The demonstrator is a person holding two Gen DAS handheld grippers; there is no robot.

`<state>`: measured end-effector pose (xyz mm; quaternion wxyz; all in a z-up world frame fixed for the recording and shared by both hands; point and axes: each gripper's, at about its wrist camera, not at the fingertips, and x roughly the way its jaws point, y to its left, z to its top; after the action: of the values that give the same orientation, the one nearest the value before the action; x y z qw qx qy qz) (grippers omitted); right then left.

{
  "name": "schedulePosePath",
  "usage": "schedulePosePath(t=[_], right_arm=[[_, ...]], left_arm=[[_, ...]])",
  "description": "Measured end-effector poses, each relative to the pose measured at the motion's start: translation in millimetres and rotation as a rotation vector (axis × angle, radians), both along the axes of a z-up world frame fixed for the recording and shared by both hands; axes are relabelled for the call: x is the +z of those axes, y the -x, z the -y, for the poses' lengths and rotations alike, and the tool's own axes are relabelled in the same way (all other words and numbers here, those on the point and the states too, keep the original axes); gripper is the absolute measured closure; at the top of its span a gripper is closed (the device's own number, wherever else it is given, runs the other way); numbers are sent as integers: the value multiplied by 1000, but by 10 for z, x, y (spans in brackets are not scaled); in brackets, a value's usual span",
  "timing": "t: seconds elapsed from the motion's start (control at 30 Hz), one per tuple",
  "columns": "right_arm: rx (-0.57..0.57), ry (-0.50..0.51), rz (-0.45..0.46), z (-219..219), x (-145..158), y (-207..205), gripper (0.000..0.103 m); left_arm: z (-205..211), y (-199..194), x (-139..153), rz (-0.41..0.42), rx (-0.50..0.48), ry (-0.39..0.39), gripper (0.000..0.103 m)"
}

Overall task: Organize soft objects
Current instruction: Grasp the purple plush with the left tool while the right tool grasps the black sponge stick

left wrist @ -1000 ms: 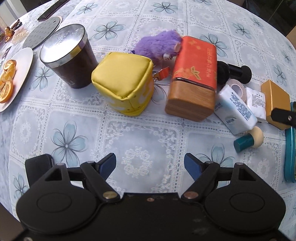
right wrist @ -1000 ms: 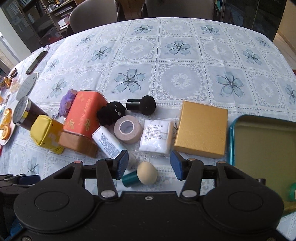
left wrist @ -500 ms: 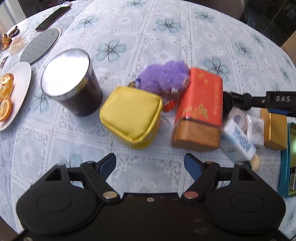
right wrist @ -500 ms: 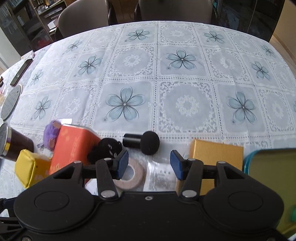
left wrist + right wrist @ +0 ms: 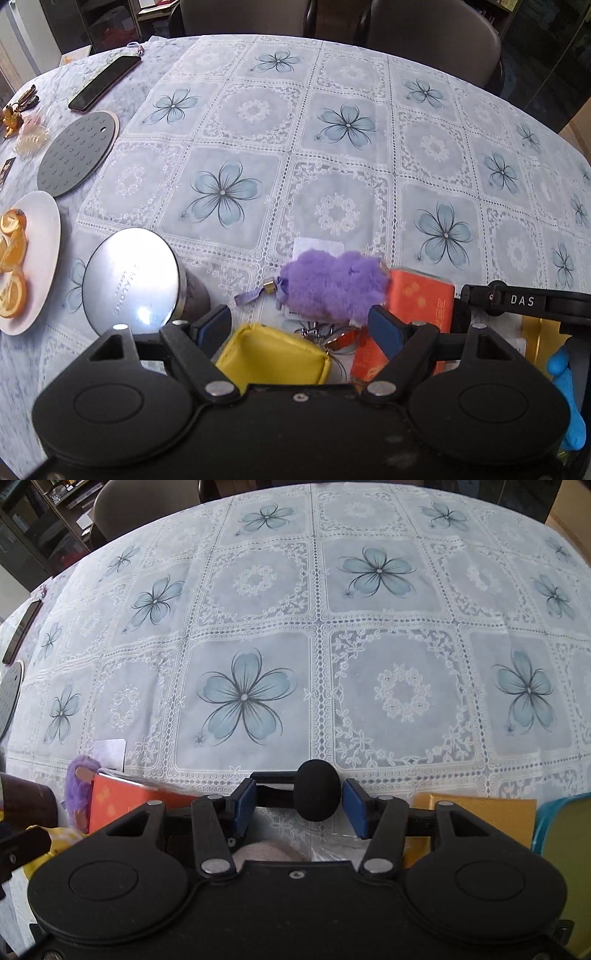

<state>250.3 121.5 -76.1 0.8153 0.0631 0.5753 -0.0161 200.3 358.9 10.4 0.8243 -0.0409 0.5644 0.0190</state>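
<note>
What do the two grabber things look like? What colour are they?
Both look the same. The left gripper and the right gripper have black plastic bodies with two big rounded lobes, each marked with a raised circle. Silver rivets hold black link arms, which end in blue finger pads. Seen from the left camera, the right gripper's black side bears white letters, DAS. No cables or sleeves show.

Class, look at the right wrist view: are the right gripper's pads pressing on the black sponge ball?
No: the black sponge ball sits between the right gripper pads with gaps either side.
</note>
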Motion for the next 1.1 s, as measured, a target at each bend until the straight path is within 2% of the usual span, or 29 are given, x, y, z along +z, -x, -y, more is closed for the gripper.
schedulePosePath(t=[0.2, 0.43, 0.73, 0.93, 1.0, 1.03, 1.1], right_arm=[[4, 3, 12, 7, 13, -60, 49], [31, -16, 8, 34, 16, -45, 50], [39, -19, 42, 37, 124, 6, 50], [69, -17, 75, 18, 229, 63, 50], [78, -17, 74, 15, 243, 58, 50], [79, -16, 72, 14, 243, 53, 50], [77, -25, 65, 21, 236, 36, 50]], left_arm=[[-3, -313, -68, -35, 6, 16, 23], [-37, -602, -289, -113, 59, 49, 21], [125, -767, -558, -162, 48, 35, 19], [89, -820, -765, -216, 91, 45, 19], [64, -827, -831, -233, 104, 51, 23], [54, -827, -854, -236, 113, 53, 32], [55, -822, -845, -220, 117, 45, 38]])
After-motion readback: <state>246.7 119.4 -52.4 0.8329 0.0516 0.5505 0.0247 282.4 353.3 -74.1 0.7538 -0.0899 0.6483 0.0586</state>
